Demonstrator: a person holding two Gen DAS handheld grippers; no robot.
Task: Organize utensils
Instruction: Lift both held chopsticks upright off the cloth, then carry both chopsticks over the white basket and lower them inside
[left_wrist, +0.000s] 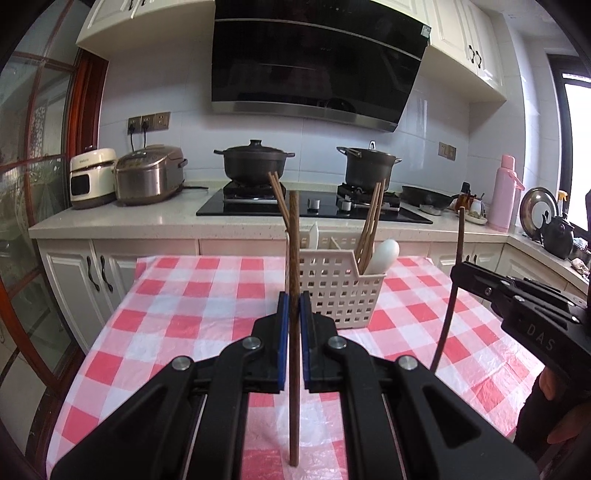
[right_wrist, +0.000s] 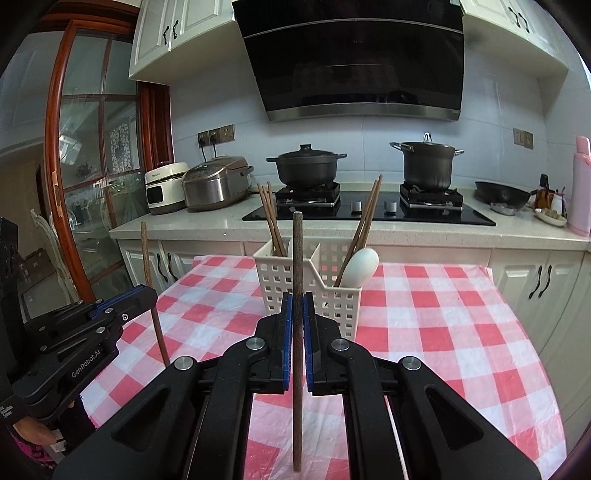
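Chopsticks — several already stand in white basket (right_wrist: 306, 280) near far edge of tablecloth (right_wrist: 443, 332), beside white spoon (right_wrist: 360, 266). Your left gripper (left_wrist: 294, 310) clamps one chopstick (left_wrist: 294, 258) upright; right gripper (right_wrist: 297, 314) clamps another (right_wrist: 297, 258). Both held above cloth, short of basket — you still need to drop these two in.

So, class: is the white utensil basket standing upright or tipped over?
Upright. The basket sits flat on the checked tablecloth, with its open top up and chopsticks sticking out.
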